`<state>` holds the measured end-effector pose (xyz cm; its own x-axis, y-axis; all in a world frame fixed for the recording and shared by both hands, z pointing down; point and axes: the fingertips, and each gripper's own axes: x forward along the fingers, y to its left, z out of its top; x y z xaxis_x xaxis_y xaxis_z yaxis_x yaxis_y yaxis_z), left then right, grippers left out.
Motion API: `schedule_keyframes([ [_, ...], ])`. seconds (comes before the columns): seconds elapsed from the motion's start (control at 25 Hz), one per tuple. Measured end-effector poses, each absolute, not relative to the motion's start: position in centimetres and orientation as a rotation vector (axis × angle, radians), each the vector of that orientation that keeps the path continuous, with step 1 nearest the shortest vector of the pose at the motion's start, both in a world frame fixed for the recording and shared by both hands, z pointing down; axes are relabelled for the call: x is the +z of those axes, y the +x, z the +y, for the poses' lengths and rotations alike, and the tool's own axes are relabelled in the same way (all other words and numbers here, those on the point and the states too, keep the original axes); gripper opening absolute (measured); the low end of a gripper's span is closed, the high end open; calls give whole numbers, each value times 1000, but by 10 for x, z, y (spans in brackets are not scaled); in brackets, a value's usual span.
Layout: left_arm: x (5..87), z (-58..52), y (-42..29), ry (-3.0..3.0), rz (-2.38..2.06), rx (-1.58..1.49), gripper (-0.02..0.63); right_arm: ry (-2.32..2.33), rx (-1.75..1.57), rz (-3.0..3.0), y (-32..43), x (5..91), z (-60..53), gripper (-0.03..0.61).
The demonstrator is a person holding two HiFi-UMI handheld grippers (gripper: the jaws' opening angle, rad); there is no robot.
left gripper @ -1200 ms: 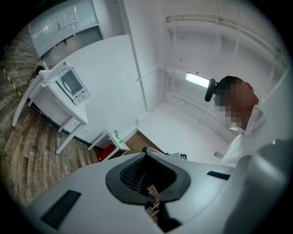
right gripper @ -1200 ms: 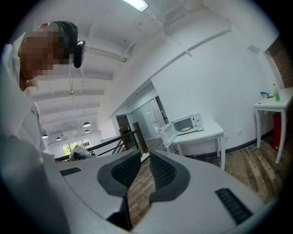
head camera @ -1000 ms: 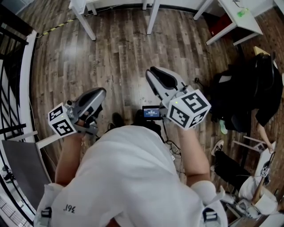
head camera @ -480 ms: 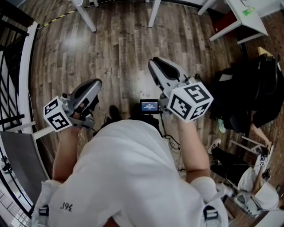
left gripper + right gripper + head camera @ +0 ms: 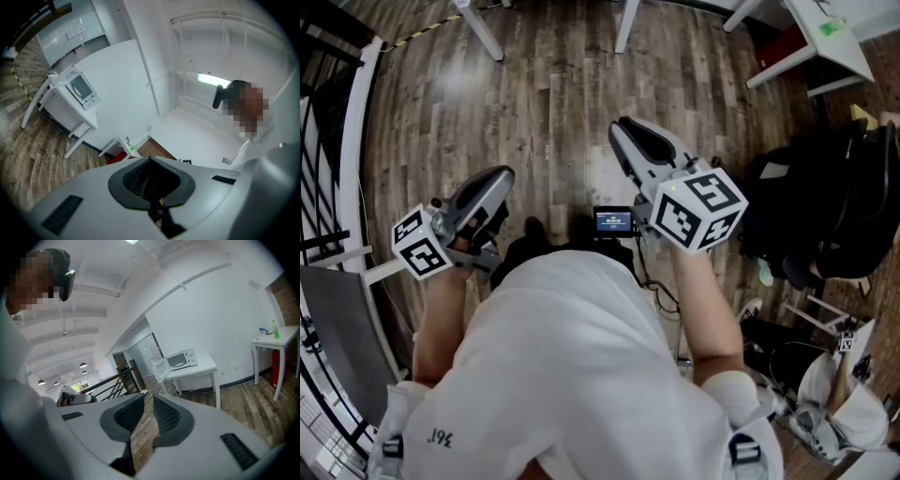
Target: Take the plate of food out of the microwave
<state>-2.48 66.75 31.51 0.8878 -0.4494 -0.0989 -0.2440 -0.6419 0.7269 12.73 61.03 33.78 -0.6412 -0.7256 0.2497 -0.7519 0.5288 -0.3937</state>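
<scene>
The white microwave stands far off on a white table, its door swung open. A pale plate shape shows dimly inside. The left gripper view also catches the microwave, small and tilted. The person holds both grippers at chest height over the wood floor. My left gripper is shut, its pads meeting on nothing. My right gripper is open by a narrow gap, and only floor shows through it.
White table legs stand ahead, and a second white table with a green bottle is at the right. A black railing runs along the left. Dark bags and cables lie on the floor at the right.
The head view has drifted a little, so floor and tables sit slightly differently. Both grippers stay raised in nearly the same place, with their jaws unchanged.
</scene>
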Motion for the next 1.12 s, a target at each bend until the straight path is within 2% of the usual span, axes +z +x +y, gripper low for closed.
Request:
schedule_keyframes([
  [0.56,334,624,-35,2259,-516,-354,6,1277,753,-2672,118,362,569,64],
  [1.12,334,449,-92,2206,-514,-341,5,1346,846,-2601,72,373,419,64],
])
